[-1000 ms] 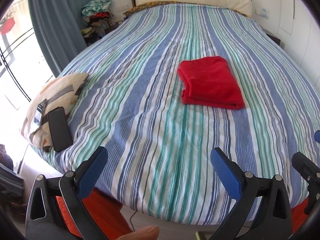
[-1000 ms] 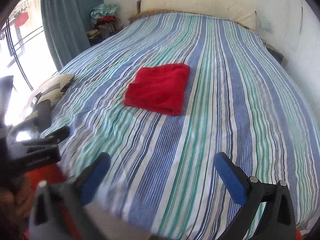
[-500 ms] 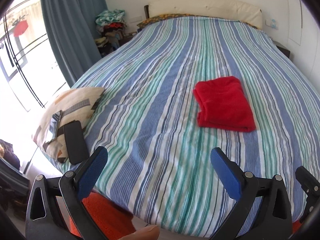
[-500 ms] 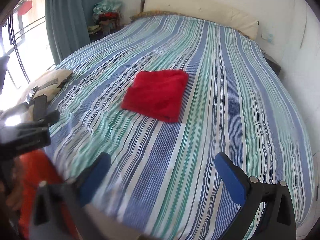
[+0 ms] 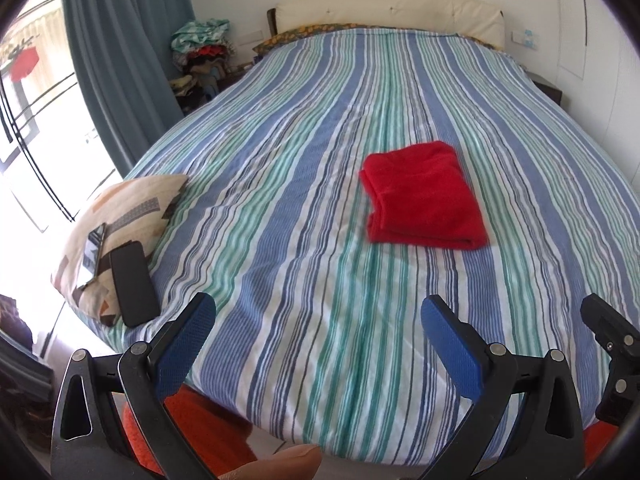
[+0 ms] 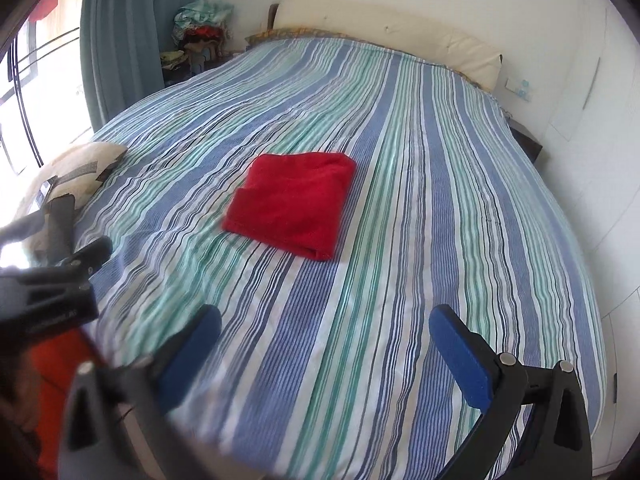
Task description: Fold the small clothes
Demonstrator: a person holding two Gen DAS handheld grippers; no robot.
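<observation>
A red garment [image 5: 422,196] [image 6: 294,202] lies folded into a neat rectangle on the striped bedspread [image 5: 312,184] [image 6: 420,220], right of the bed's middle in the left wrist view. My left gripper [image 5: 318,320] hangs open over the bed's near edge, well short of the garment, with nothing between its blue pads. The right gripper [image 6: 326,330] is also open and empty, near the same edge. Part of the right gripper's black frame [image 5: 612,336] shows at the right of the left wrist view.
A patterned pillow [image 5: 120,220] sits at the bed's left edge with a black phone [image 5: 134,288] and a second device on it. A pile of clothes [image 5: 204,56] stands by the blue curtain [image 5: 128,60]. Cream headboard [image 5: 388,10] at the far end. A fingertip [image 5: 280,464] shows below.
Both grippers have drawn back and risen from the bed, so the folded red garment looks farther away. Both stayed open and empty.
</observation>
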